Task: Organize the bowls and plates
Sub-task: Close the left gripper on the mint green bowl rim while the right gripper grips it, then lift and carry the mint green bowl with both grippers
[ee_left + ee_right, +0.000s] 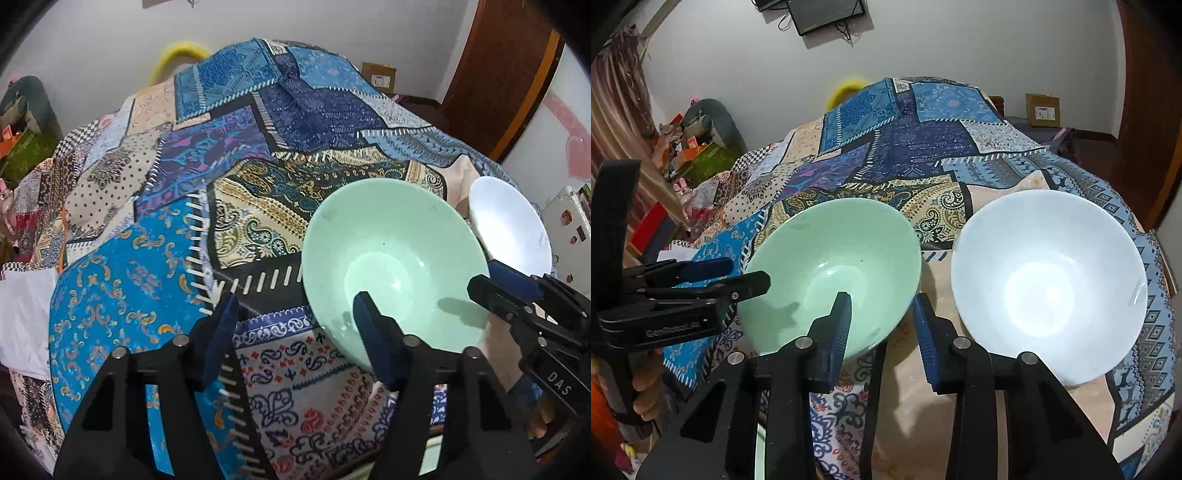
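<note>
A mint green bowl (395,258) stands on the patchwork cloth; it also shows in the right wrist view (831,273). A white bowl (1049,284) stands to its right, also seen in the left wrist view (513,225). My left gripper (299,325) is open, its right finger inside the green bowl's left rim. My right gripper (882,321) is open and straddles the green bowl's right rim, its left finger inside the bowl. Neither gripper is closed on the rim.
The patchwork cloth (184,184) covers the whole surface. A pale green plate edge (759,454) shows at the bottom under my right gripper. A cardboard box (1043,109) and a wooden door (1145,110) stand at the far right.
</note>
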The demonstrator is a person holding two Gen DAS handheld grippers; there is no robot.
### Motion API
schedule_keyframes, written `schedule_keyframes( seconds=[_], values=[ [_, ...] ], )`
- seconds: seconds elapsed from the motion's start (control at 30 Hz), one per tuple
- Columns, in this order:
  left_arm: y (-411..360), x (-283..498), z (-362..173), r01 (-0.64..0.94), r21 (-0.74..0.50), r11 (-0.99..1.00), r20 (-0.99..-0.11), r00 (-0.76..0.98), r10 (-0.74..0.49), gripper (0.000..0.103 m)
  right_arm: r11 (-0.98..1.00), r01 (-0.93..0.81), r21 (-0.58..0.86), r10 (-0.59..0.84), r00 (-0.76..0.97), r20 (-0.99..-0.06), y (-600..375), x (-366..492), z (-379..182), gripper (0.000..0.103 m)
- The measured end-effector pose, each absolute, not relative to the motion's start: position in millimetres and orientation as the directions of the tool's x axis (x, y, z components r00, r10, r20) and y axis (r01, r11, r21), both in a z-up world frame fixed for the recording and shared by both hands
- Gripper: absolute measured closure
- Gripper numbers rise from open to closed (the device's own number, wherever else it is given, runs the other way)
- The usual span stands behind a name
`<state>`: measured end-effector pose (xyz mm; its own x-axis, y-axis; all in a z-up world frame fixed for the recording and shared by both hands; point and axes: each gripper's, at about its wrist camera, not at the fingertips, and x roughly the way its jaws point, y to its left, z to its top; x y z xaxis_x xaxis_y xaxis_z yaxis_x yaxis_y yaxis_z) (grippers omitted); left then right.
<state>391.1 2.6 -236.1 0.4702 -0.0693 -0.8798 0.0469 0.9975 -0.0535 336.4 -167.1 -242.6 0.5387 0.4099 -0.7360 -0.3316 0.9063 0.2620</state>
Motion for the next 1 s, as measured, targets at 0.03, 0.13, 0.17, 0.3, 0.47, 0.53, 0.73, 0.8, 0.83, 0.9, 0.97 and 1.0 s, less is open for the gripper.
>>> schedule_keyframes(
  seconds=[0.03,0.13,0.17,0.3,0.47,0.53,0.73,0.8,0.83,0.9,0.97,1.0],
  values=[
    [2,394,-239,0.048,-0.058,0.997,-0.885,0.459,-0.074,0.047,0.907,-0.328,0.262,0.408,0.534,-0.740,-167,337,-244,0.071],
    [-1,398,-245,0.058,-0.061,0.996,-0.890,0.449,-0.080,0.052,0.906,-0.330,0.265,0.409,0.524,-0.747,-166,340,-248,0.071],
    [-2,398,-246,0.060,-0.060,0.996,-0.890,0.448,-0.080,0.054,0.905,-0.332,0.266,0.411,0.520,-0.749,-165,341,-249,0.072],
    [-6,403,-253,0.065,-0.058,0.996,-0.902,0.425,-0.080,0.056,0.912,-0.335,0.235,0.387,0.518,-0.763,-157,347,-255,0.077],
    [-11,406,-260,0.063,-0.049,0.997,-0.908,0.412,-0.071,0.068,0.923,-0.340,0.182,0.350,0.538,-0.767,-149,352,-255,0.077],
    [-13,407,-263,0.072,-0.053,0.996,-0.912,0.403,-0.078,0.076,0.923,-0.341,0.177,0.346,0.538,-0.768,-147,354,-256,0.077],
    [-16,402,-260,0.080,-0.039,0.996,-0.915,0.399,-0.068,0.081,0.919,-0.331,0.213,0.368,0.529,-0.764,-149,355,-256,0.078],
    [-14,398,-257,0.078,-0.041,0.996,-0.917,0.392,-0.069,0.081,0.913,-0.333,0.235,0.386,0.521,-0.761,-148,353,-255,0.078],
    [-14,396,-256,0.077,-0.042,0.996,-0.918,0.390,-0.069,0.081,0.912,-0.337,0.235,0.389,0.522,-0.759,-147,351,-253,0.078],
    [-12,391,-252,0.072,-0.044,0.996,-0.920,0.385,-0.069,0.081,0.912,-0.346,0.221,0.384,0.532,-0.755,-144,346,-250,0.078],
    [-12,385,-248,0.071,-0.035,0.997,-0.916,0.396,-0.060,0.081,0.913,-0.358,0.196,0.375,0.547,-0.748,-140,337,-244,0.078],
    [-12,381,-245,0.073,-0.025,0.997,-0.914,0.403,-0.052,0.081,0.912,-0.362,0.192,0.375,0.549,-0.747,-139,336,-242,0.078]
  ],
)
